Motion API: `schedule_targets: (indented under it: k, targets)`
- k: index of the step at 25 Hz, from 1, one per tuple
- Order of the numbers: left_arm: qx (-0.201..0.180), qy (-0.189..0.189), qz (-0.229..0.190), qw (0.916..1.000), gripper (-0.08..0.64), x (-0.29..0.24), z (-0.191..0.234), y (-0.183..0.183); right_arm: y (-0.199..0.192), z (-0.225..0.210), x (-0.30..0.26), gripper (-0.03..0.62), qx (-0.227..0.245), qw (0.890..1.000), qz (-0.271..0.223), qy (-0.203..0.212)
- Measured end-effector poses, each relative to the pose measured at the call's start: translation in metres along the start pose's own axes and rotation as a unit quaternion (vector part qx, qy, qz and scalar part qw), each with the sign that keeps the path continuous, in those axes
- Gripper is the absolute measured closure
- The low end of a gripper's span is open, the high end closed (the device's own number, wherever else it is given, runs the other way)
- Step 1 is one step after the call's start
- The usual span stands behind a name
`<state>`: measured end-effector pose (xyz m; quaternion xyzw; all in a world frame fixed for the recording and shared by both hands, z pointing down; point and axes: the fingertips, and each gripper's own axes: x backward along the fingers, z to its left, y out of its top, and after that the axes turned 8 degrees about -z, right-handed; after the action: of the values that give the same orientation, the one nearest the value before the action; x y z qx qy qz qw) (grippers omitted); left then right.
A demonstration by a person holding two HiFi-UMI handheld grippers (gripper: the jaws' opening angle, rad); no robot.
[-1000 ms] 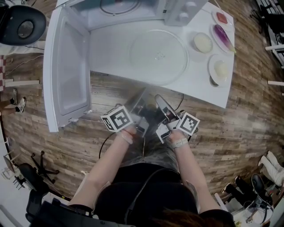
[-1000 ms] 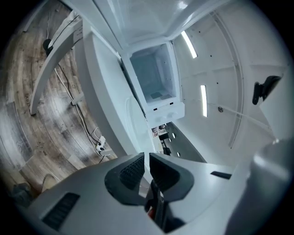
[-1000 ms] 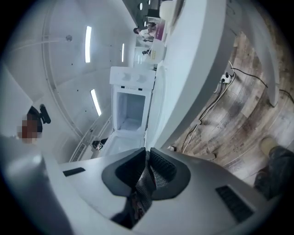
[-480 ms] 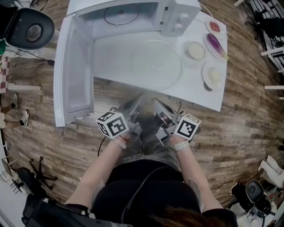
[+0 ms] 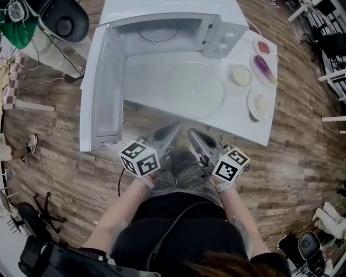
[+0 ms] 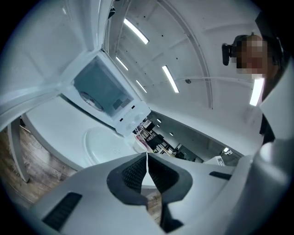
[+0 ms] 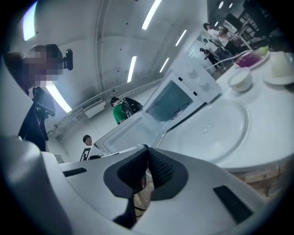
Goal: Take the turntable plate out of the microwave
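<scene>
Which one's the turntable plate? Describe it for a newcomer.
Find the white microwave, door open, on the white table. The turntable plate lies flat on the table in front of it. It is clear glass, empty, and larger than the small food dishes to its right.

- Microwave: white.
- Turntable plate: clear, colourless glass.
- Table: white.
- Floor: brown wood-plank pattern.
- Marker cube: black-and-white squares.
- Shirt: black.

Clear, seemingly glass turntable plate lies flat before the open microwave.
</scene>
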<state>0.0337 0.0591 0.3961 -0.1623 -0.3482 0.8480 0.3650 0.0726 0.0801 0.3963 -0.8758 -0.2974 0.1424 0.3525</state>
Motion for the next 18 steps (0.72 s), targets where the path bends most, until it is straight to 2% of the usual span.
schedule_targets:
  k: [4,9,18]
  targets:
    - [-0.015,0.004,-0.013,0.9998,0.538,0.002,-0.001,0.013,0.012,0.013,-0.011,0.571,0.05,0.999,0.008,0.018]
    - [-0.042,0.008,-0.028,0.9987,0.538,0.004,-0.005,0.029,0.025,0.023,-0.018,0.571,0.088,0.996,0.007,0.031]
    - [-0.061,0.028,-0.055,0.9962,0.538,0.008,0.005,0.058,0.044,0.02,-0.025,0.571,0.122,0.992,0.008,0.03]
